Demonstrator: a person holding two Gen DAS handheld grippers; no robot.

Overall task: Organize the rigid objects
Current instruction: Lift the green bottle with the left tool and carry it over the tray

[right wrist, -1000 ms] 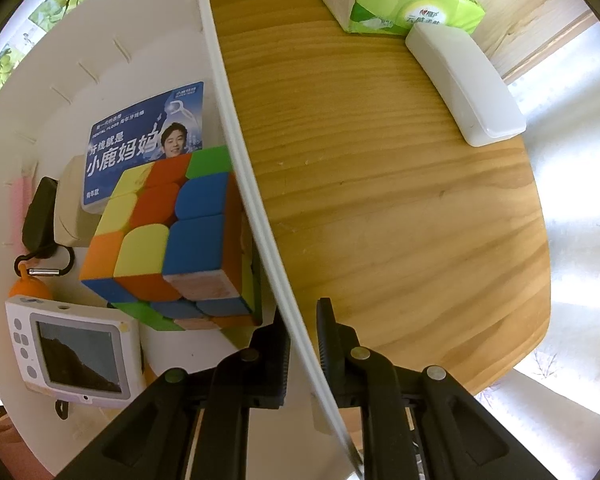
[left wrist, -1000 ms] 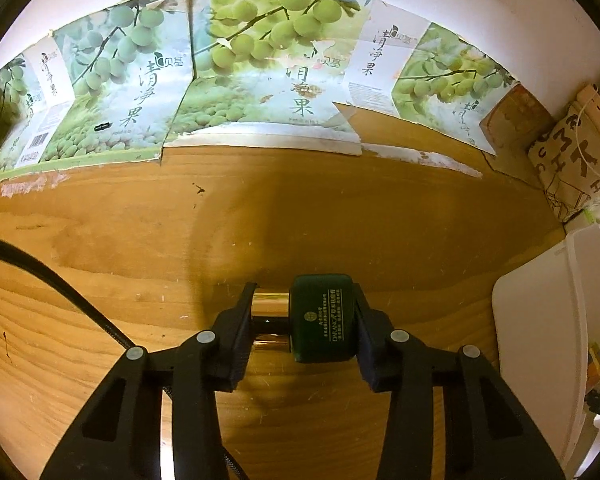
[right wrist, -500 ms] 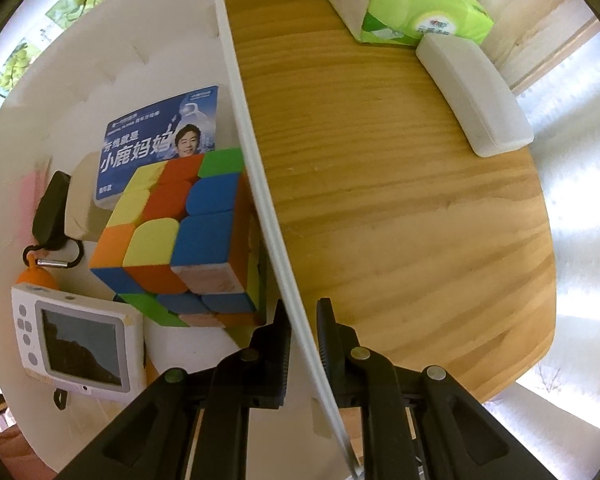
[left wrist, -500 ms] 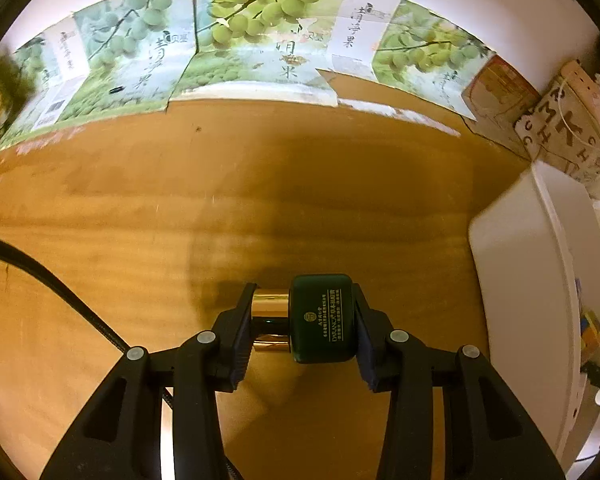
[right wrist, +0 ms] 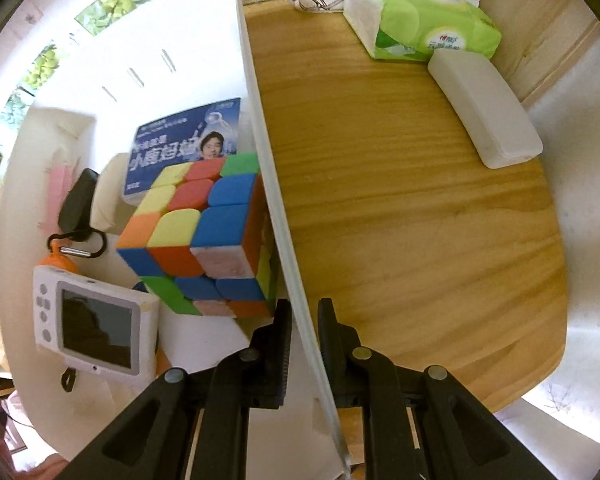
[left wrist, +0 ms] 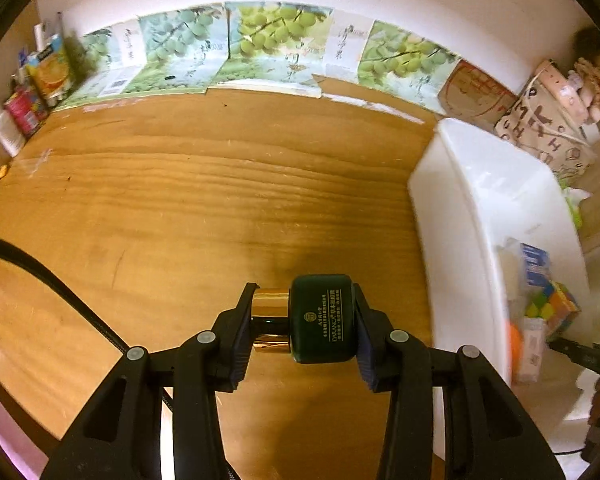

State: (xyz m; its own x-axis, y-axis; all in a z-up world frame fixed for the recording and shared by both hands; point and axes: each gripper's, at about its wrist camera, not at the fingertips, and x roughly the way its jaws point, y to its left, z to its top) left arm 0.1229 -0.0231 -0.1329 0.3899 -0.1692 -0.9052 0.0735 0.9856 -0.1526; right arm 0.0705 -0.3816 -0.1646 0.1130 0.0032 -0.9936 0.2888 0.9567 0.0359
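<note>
Left wrist view: left gripper (left wrist: 302, 320) pinching a dark green jar (left wrist: 323, 318) with a gold cap, above the wooden table (left wrist: 180, 208), not yet in the white bin (left wrist: 480, 200). "DARANCA" maybe, on its label.

Right wrist view: right gripper (right wrist: 304, 316) nipping the bin's thin wall (right wrist: 260, 128). Already inside: cube (right wrist: 198, 236), blue box (right wrist: 184, 148), small camera (right wrist: 94, 328).

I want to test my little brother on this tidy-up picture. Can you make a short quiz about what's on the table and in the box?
1. True or false: the left gripper holds a green bottle.
2. What does the right gripper pinch? A) tissue pack B) white box wall C) white case
3. Which colourful toy sits inside the box?

Key: 1 true. 2 B. 3 the puzzle cube.
</note>
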